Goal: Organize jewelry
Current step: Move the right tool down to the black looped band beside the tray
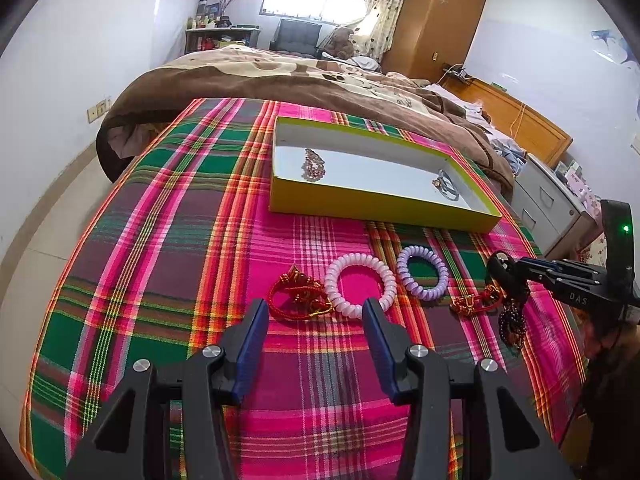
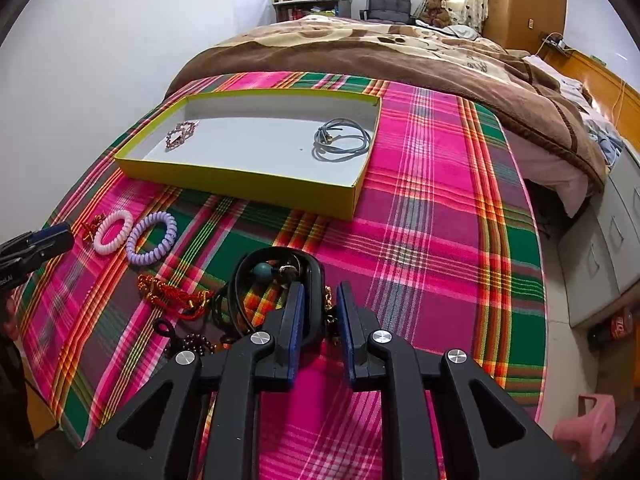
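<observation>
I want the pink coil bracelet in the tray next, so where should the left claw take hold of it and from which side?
Grip the near arc of the pink coil bracelet, coming from above with one finger inside the ring and one outside. It lies flat on the plaid cloth, so nothing sticks up to pinch. The left claw is open just before that arc; the red cord bracelet crowds the left side.

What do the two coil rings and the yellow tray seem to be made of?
Pink coil ring and lilac coil ring: probably glossy plastic, with smooth spiral turns catching highlights. Yellow tray: likely matte cardboard, with thin folded walls and a plain white inside.
</observation>
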Available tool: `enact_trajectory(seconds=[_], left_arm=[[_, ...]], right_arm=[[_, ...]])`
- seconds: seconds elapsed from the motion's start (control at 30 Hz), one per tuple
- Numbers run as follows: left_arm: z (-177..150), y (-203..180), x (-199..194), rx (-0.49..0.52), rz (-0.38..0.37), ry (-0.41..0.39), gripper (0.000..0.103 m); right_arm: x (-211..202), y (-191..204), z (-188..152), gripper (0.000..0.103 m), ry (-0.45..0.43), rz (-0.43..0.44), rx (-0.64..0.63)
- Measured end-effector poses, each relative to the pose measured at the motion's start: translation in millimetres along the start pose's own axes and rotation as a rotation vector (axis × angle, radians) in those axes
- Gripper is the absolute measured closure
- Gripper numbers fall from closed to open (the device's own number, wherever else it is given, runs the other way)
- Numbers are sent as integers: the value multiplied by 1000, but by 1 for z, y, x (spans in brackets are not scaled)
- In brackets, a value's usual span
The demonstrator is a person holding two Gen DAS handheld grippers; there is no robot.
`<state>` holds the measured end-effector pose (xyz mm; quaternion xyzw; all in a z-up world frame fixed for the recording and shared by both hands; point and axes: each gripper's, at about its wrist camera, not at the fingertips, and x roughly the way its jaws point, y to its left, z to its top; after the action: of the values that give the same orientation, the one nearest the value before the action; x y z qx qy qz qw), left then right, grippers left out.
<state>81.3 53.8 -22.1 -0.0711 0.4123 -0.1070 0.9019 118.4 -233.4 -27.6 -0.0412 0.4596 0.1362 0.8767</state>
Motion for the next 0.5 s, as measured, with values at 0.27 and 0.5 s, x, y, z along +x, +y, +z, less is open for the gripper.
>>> enact_trajectory(seconds=[0.27,0.5], left_arm=[[-2,-2,2,-4,2,10,55],[-1,0,4,-11,14,18,55]], right_arm=[[15,-8,8,77,48,35,26],[11,-8,3,78,46,44,19]])
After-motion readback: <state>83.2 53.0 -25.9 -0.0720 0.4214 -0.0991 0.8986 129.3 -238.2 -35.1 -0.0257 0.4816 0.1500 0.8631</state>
